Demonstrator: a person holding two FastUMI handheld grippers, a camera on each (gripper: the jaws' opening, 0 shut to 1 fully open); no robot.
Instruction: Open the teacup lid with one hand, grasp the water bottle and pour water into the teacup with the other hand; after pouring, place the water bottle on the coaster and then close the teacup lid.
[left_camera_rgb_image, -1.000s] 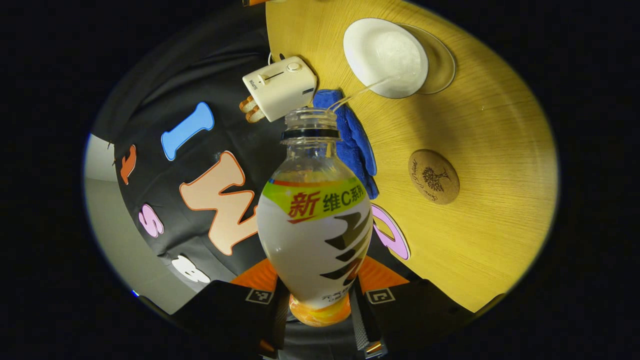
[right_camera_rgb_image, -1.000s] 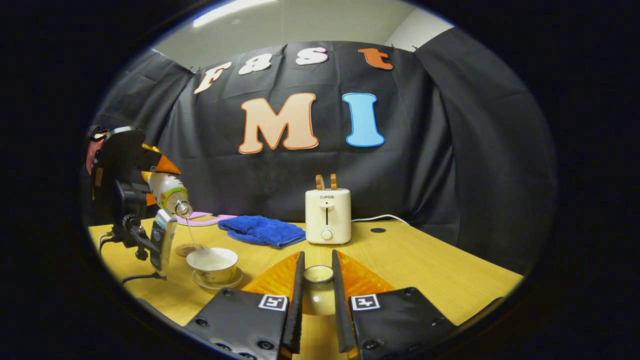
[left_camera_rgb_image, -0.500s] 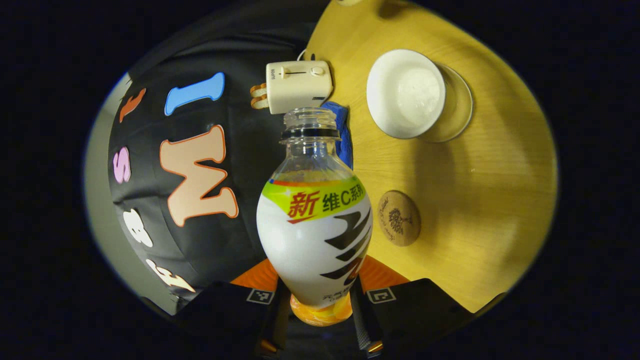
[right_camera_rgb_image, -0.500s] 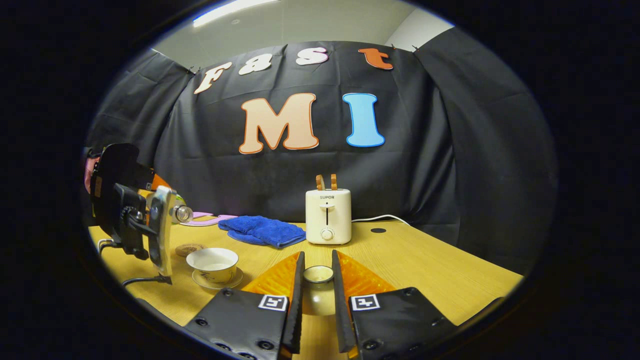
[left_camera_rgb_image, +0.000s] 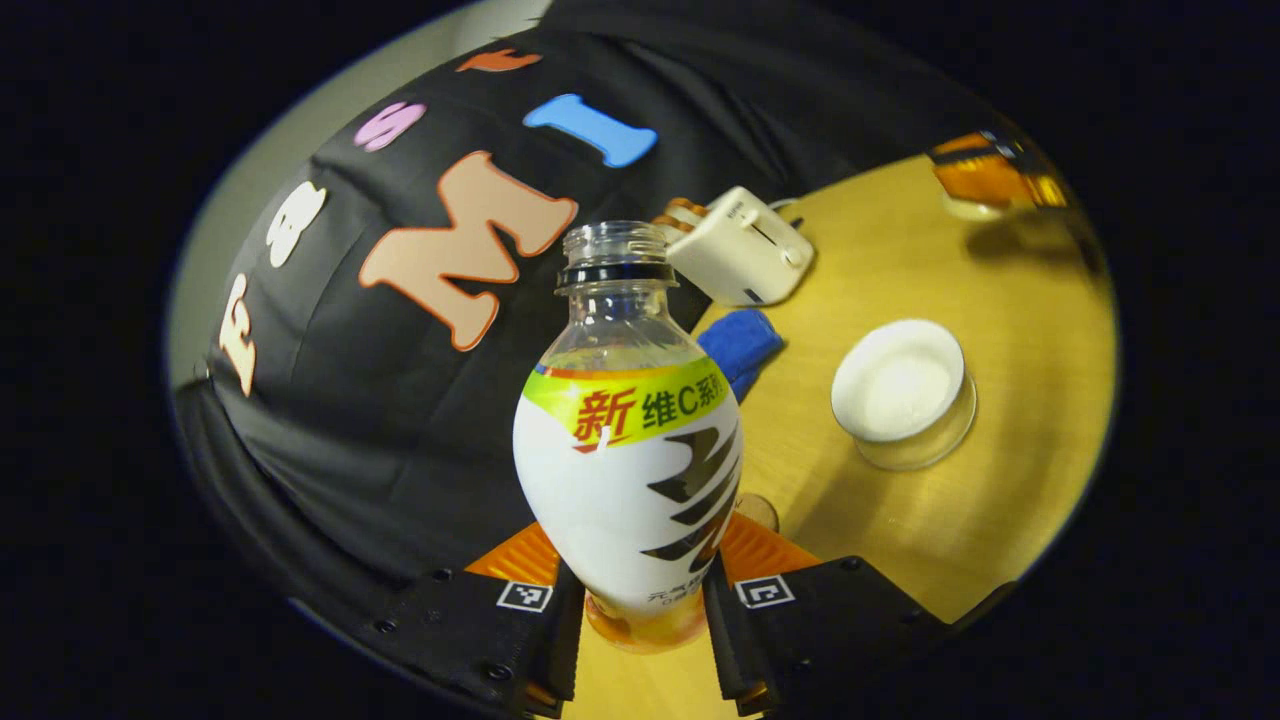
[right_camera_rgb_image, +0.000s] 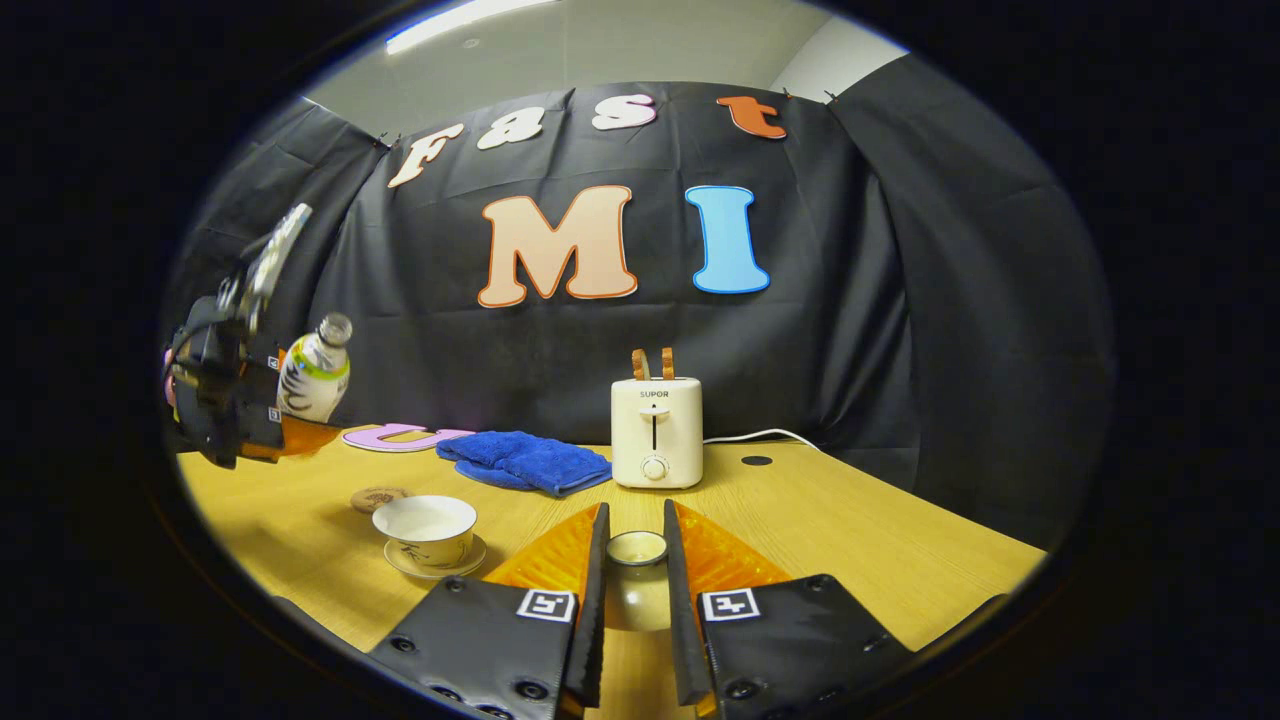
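While the right gripper (right_camera_rgb_image: 634, 590) clamps the teacup lid (right_camera_rgb_image: 636, 548), the left gripper (left_camera_rgb_image: 640, 610) grips the water bottle (left_camera_rgb_image: 628, 470) upright.

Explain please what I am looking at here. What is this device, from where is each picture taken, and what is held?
A person holds two hand-held grippers, each carrying a camera that looks along its own fingers. In the left gripper view, the left gripper clamps an uncapped water bottle, nearly upright. In the right gripper view, the right gripper holds the teacup lid above the table. On the table stand the open teacup on its saucer, a round coaster, a blue cloth and a toaster.
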